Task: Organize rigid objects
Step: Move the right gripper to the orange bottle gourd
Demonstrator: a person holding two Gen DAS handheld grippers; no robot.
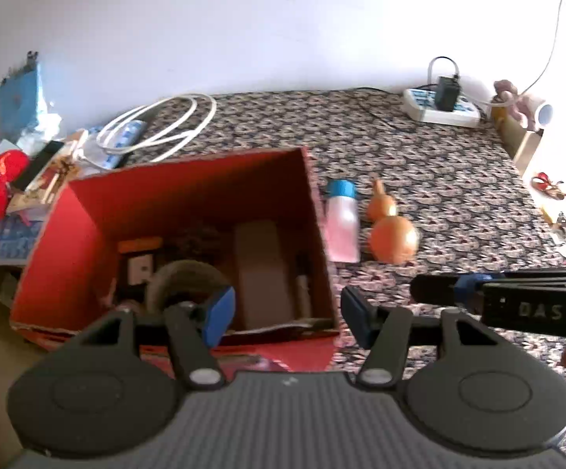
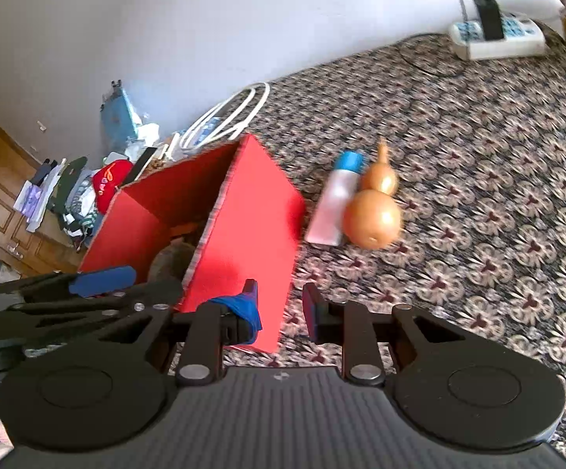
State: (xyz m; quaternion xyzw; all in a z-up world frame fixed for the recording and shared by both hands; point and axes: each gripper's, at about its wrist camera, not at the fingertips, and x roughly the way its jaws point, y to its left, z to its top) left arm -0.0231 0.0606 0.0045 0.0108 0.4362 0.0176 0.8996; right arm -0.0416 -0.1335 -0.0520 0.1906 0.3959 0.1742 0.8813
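From the left wrist view, the left hand-held gripper (image 1: 287,308) hangs over the near edge of a red box (image 1: 87,215) that stands open on a patterned surface (image 1: 439,179); its blue-padded fingers stand wide apart with nothing between them. Inside the box lie a brown flat block (image 1: 261,269), a grey ring-shaped thing (image 1: 181,277) and a small dark item with an orange top (image 1: 140,262), all somewhat blurred. Just beside the box's right wall lies a white bottle (image 1: 341,226) with a blue cap, and touching it on the far side sits an orange gourd (image 1: 390,226). The right hand-held gripper (image 1: 435,293) reaches in from the right edge, its dark fingers close together. A coiled white cable (image 1: 165,121) lies behind the box, and a power strip (image 1: 439,107) sits at the far right corner. From the right wrist view, the right hand-held gripper (image 2: 281,308) hovers beside the box's (image 2: 251,234) outer red wall, its fingers parted by a narrow gap and empty; a loose blue covering hangs off the left finger. The bottle (image 2: 334,203) and gourd (image 2: 373,215) lie ahead, side by side and touching. The left hand-held gripper (image 2: 103,279) shows at the left, over the box.
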